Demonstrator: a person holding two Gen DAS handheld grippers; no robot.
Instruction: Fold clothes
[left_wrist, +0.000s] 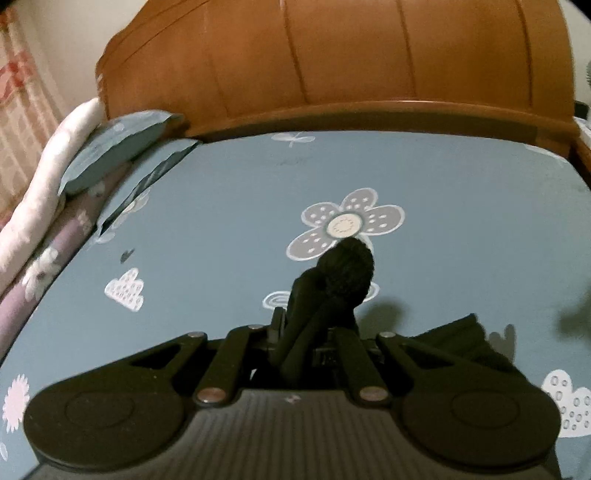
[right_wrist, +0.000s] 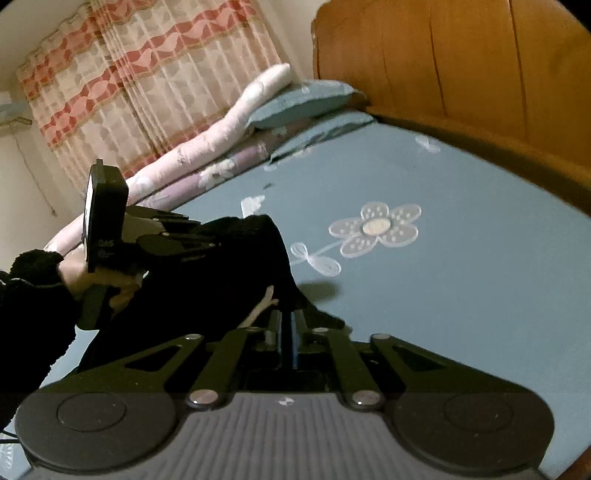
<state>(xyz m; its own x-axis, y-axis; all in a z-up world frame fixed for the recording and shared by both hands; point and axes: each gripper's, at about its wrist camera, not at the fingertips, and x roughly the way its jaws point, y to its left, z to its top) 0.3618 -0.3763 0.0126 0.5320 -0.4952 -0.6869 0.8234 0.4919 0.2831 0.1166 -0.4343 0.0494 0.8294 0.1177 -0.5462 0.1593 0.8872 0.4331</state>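
In the left wrist view a black garment (left_wrist: 345, 271) bunches up over the fingertips of my left gripper (left_wrist: 293, 319), which is shut on it; more of the cloth trails off to the right (left_wrist: 461, 341). From the right wrist view the black garment (right_wrist: 236, 273) hangs stretched between both grippers above the bed. The left gripper (right_wrist: 184, 236), held by a hand (right_wrist: 79, 278), grips its upper end. My right gripper (right_wrist: 287, 325) is shut on its lower edge, beside a small white tag (right_wrist: 263, 307). Fabric hides the fingertips of both grippers.
The blue bed sheet (left_wrist: 221, 229) with flower and cloud prints lies flat below. A wooden headboard (left_wrist: 351, 62) bounds the far side. A blue pillow (right_wrist: 299, 101), a rolled pale quilt (right_wrist: 221, 136) and a patterned curtain (right_wrist: 147, 74) line the left side.
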